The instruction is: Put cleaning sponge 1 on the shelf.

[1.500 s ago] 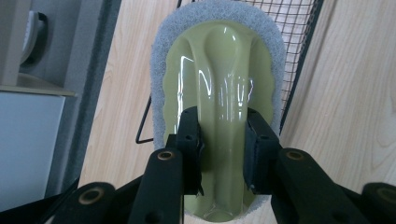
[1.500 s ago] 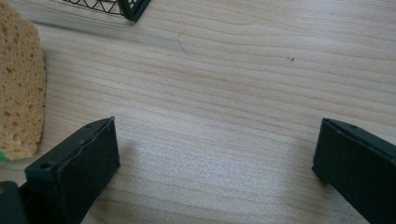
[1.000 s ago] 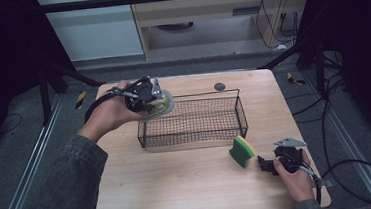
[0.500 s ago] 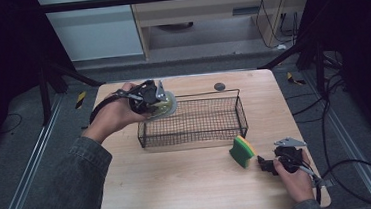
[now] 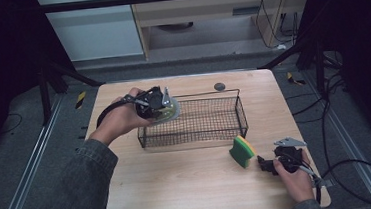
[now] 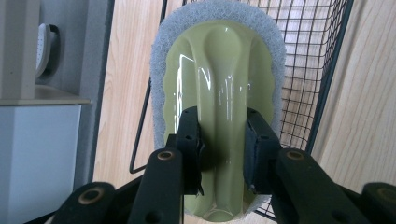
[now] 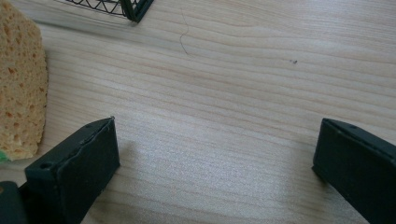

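Scrubber (image 5: 166, 108) first, from the high view: your left gripper (image 5: 155, 101) carries this pale green pad above the near-left corner of the black wire basket (image 5: 195, 121), at the basket's left end, its long axis running roughly along the tabletop (image 5: 190, 184) toward the basket's far side. Your right gripper (image 5: 271, 164) sits low at the near-right part of the tabletop, just beside the green and yellow sponge (image 5: 242, 150), which stands on edge in front of the basket's right end. A small dark disc (image 5: 219, 86) lies on the far edge of the wood. Dark grey floor surrounds the tabletop, with a pale cabinet (image 5: 97, 31) behind it. In the left gripper view, your jaws are clamped on the glossy green handle ridge of the scrubber (image 6: 219, 107), one pad on each side; the scrubber's long axis points straight away from the gripper, and its grey abrasive fringe rims the top. Behind it you see the basket's mesh (image 6: 308, 70) and light wood. In the right gripper view, your jaws stand wide apart with bare wood grain between them, gripping nothing; the sponge's yellow porous face (image 7: 21, 84) is at the left, near the left jaw, and a corner of the basket (image 7: 126, 9) shows at the top.
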A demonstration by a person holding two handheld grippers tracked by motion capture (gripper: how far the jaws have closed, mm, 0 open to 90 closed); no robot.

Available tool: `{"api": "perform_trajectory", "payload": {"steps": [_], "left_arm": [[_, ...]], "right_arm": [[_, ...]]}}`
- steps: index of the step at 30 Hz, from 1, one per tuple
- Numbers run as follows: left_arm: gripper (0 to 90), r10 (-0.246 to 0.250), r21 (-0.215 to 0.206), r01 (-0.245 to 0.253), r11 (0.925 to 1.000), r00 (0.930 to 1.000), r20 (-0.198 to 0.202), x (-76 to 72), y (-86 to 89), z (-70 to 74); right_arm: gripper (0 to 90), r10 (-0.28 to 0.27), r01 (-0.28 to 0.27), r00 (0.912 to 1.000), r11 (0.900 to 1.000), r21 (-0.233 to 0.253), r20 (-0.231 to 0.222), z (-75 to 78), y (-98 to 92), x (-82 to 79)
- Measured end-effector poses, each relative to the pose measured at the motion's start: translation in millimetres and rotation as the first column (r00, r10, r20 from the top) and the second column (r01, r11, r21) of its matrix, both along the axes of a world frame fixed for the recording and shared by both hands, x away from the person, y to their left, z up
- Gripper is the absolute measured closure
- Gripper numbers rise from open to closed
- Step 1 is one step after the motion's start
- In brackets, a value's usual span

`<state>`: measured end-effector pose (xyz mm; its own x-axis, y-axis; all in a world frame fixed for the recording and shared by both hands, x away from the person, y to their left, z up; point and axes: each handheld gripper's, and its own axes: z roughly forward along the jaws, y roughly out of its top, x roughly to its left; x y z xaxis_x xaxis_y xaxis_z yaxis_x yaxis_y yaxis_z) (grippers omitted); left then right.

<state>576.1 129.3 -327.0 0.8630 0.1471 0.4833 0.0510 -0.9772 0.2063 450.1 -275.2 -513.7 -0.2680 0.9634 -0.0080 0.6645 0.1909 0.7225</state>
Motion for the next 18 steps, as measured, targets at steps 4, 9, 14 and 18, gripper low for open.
{"api": "perform_trajectory", "payload": {"steps": [4, 9, 14, 18], "left_arm": [[70.9, -0.005, 0.013, 0.005, 0.9999, 1.0000, -0.005, 1.3, 1.2, -4.5], [70.9, -0.006, 0.015, 0.006, 0.9999, 0.9999, -0.009, 1.7, 1.4, -7.9], [70.8, -0.011, 0.026, 0.011, 0.9996, 0.9998, -0.019, 2.5, 1.3, -14.4], [70.9, -0.017, 0.016, 0.017, 0.9997, 0.9994, -0.030, 2.5, 0.6, -18.6]], "right_arm": [[0.5, 0.000, 0.000, 1.0000, 1.000, 0.000, 0.000, 0.0, 0.0, 0.0], [0.5, 0.000, 0.000, 1.0000, 1.000, 0.000, 0.000, 0.0, 0.0, 0.0], [0.5, 0.000, 0.000, 1.0000, 1.000, 0.000, 0.000, 0.0, 0.0, 0.0], [0.5, 0.003, -0.003, 1.0000, 1.000, 0.001, 0.000, 0.0, 0.0, 0.4]]}}
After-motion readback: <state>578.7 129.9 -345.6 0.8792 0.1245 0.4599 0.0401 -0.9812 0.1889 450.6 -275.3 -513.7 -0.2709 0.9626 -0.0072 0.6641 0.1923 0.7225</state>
